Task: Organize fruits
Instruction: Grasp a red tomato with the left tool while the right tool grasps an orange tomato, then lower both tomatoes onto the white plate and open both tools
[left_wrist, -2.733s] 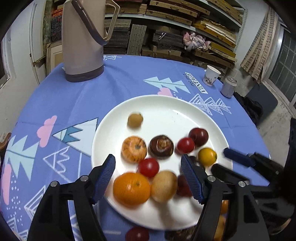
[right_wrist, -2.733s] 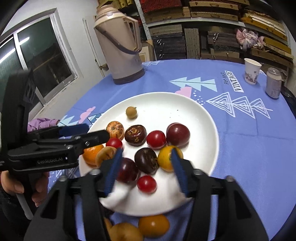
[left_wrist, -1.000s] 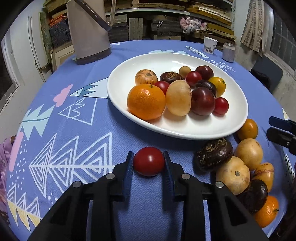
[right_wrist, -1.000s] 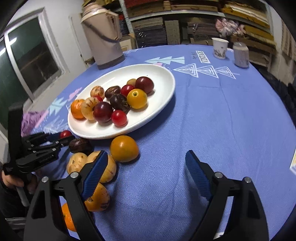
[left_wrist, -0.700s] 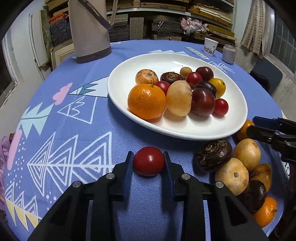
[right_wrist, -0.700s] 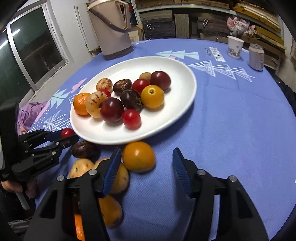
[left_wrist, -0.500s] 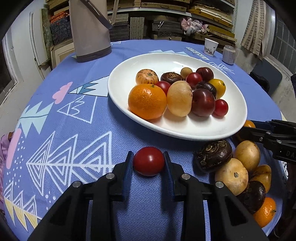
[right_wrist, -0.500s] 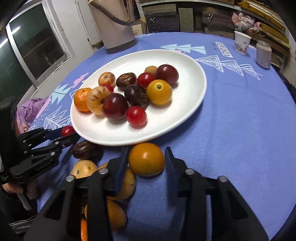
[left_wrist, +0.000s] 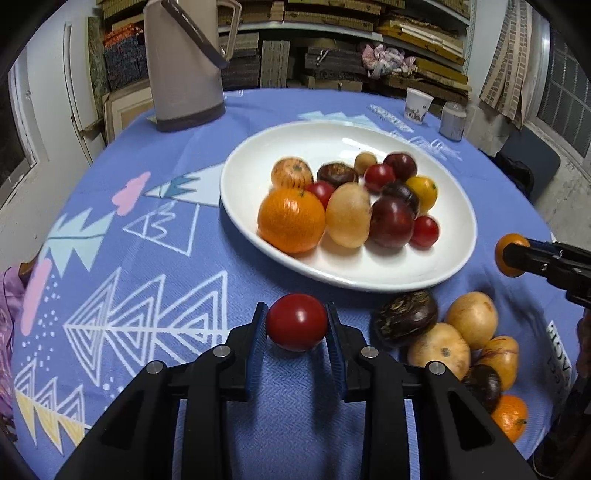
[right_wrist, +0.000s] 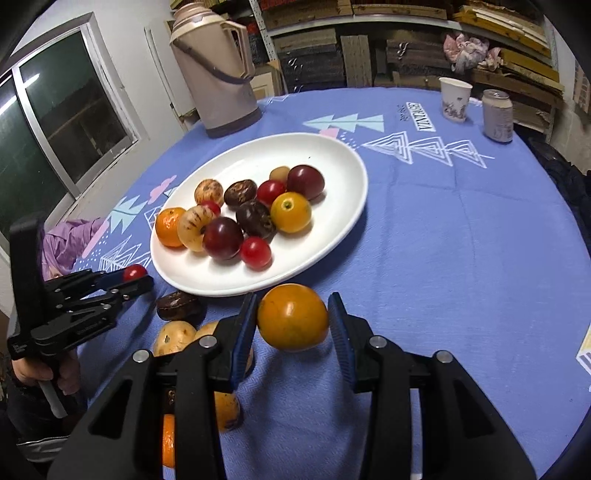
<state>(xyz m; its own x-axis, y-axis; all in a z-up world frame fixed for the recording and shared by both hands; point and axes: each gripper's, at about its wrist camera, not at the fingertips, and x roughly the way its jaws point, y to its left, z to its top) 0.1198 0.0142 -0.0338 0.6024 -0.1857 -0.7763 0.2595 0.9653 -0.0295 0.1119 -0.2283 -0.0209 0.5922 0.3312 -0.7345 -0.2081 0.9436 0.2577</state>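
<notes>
Fruit in both grips: left gripper (left_wrist: 296, 325) pinches a red tomato (left_wrist: 297, 321), right gripper (right_wrist: 292, 321) clamps an orange fruit (right_wrist: 292, 316), near the plate (right_wrist: 343, 206).

White plate (left_wrist: 458, 206), blue patterned tablecloth (left_wrist: 177, 236)

Plate (right_wrist: 347, 206) mid-table; thermos (right_wrist: 218, 70) apparently behind it.
</notes>
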